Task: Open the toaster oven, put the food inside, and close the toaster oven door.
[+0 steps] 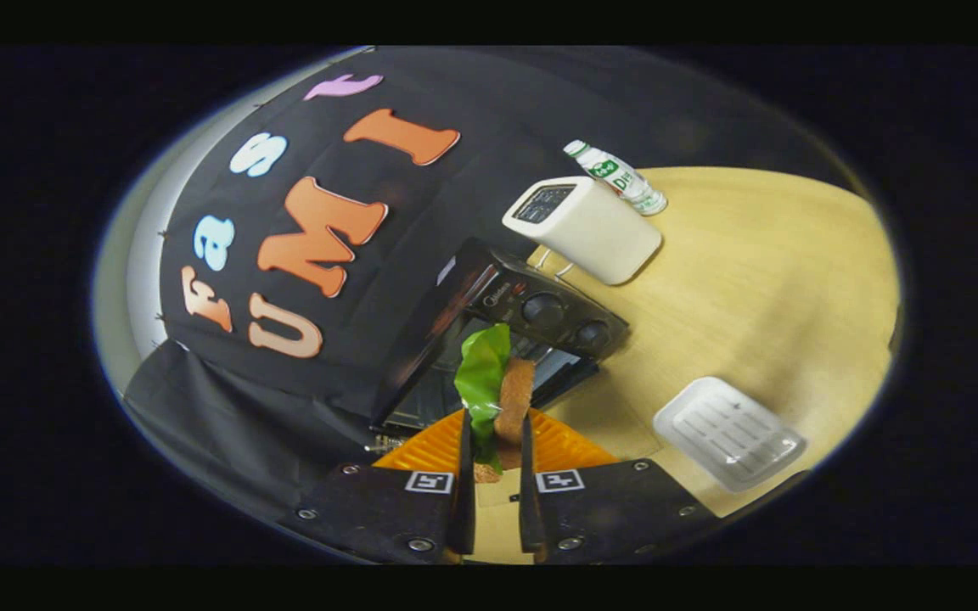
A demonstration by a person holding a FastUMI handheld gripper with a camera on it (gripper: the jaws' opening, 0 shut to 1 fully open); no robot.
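Two fingers of the gripper (496,462) pinch a sandwich (513,403), a brown bread slice with a green lettuce leaf (482,373) sticking up beside it. Under the held food lies an orange ribbed plate (565,441). Just beyond it stands the black toaster oven (531,327), its door open and two knobs on its front panel. Farther off on the wooden table (761,288) sit a white toaster (587,225) and a small bottle (616,176). A white tray (728,433) lies well apart, off to the side.
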